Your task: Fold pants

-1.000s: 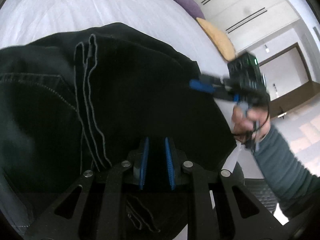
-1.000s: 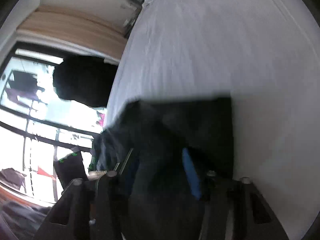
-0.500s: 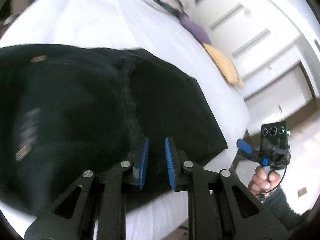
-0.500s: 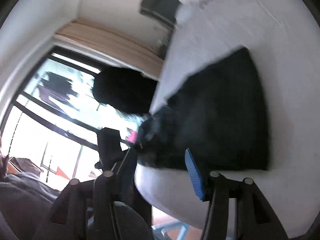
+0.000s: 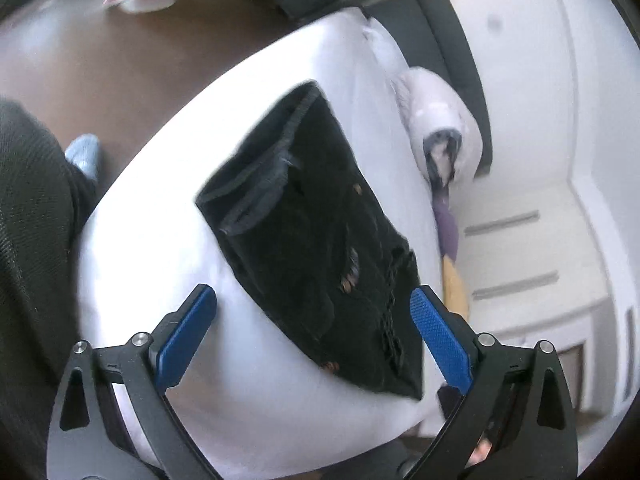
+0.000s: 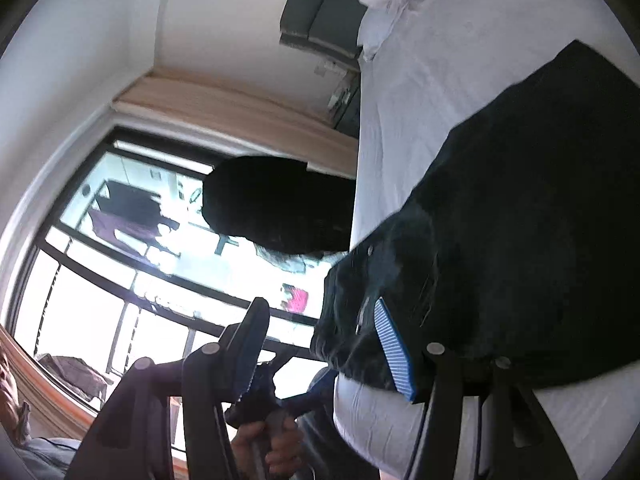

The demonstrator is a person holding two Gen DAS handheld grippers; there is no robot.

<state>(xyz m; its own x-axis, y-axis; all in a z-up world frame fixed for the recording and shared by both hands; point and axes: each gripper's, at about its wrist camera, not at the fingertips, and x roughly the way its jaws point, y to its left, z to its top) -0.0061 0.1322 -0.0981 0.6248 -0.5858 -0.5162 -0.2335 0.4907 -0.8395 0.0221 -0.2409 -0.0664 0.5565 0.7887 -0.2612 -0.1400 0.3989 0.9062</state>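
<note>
The black pants (image 5: 316, 236) lie folded in a compact rectangle on the white bed (image 5: 160, 220). My left gripper (image 5: 312, 328) is open and empty, held well above the pants and apart from them. The pants also show in the right wrist view (image 6: 520, 232), near the bed's edge. My right gripper (image 6: 320, 344) is open and empty, off the near edge of the bed, with its blue-padded right finger (image 6: 394, 352) in front of the pants' edge.
A white pillow (image 5: 436, 120) and a dark headboard (image 5: 452, 32) are at the bed's far end. Brown floor (image 5: 100, 60) lies beside the bed. A large window (image 6: 120, 260) and a dark chair back (image 6: 276, 204) stand beyond the bed.
My left gripper has opened, let go of the pants and pulled up and away. My right gripper, open, has drawn back off the bed's edge. The pants now lie flat and folded.
</note>
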